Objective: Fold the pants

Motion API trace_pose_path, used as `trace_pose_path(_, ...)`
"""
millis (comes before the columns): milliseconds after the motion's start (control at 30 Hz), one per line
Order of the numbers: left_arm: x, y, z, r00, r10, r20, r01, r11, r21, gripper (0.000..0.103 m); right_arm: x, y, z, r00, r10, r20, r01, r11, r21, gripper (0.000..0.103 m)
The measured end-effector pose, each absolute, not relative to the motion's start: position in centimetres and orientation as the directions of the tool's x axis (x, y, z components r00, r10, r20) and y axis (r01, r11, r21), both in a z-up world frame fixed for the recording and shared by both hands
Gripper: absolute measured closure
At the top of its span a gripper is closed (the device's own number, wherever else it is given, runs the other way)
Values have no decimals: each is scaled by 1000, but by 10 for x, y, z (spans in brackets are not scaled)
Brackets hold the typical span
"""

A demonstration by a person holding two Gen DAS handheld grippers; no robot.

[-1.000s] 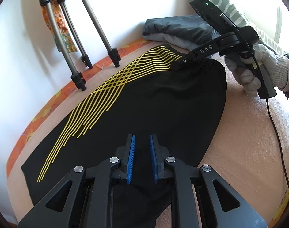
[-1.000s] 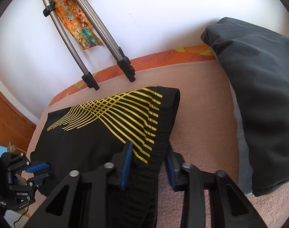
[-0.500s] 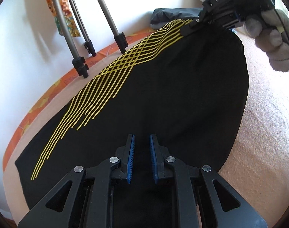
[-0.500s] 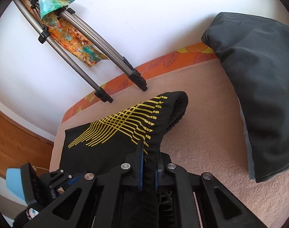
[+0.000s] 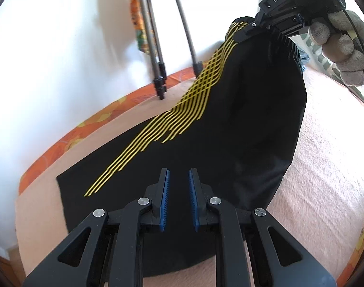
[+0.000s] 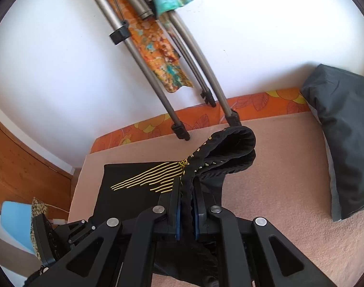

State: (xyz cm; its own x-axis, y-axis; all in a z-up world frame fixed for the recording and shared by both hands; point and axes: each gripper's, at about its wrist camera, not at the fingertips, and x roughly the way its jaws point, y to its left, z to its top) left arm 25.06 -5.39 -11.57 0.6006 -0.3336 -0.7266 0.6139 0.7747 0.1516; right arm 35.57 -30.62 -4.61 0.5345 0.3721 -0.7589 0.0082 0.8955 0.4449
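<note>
the right gripper [image 6: 186,205] is closed on the waistband of the black pants [image 5: 205,143] and holds this end up in the air. the other end of the pants lies flat on the pink blanket [image 5: 325,167]. the left gripper [image 5: 178,191] is above the flat part, its jaws narrow, nothing between them. i count one pants, two grippers, one tripod [image 6: 182,71], one dark pillow [image 6: 344,131].
</note>
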Motion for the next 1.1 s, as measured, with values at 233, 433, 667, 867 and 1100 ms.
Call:
trace_pose_path(233, 238, 41, -102, 662, -283, -694, 506, 852, 135, 88, 369, -218, -36, 513, 326, -794, -46, 934, 353, 98)
trace_pose_path(433, 221, 98, -101, 681, -274, -679, 454, 886, 97, 88, 388, -123, -62, 476, 272, -836, -102, 962, 255, 98)
trace_pose_path(667, 214, 128, -106, 689, -284, -667, 437, 897, 69, 88, 400, -20, -115, 409, 251, -877, -170, 965, 197, 98)
trace_pose_path(867, 218, 139, -107, 692, -294, -659, 419, 907, 36, 88, 404, 18, -126, 391, 295, -872, -244, 946, 211, 89)
trace_pose_path(1100, 218, 140, -107, 663, -355, -659, 425, 903, -59, 88, 397, -10, -68, 380, 560, -736, -395, 818, 419, 48)
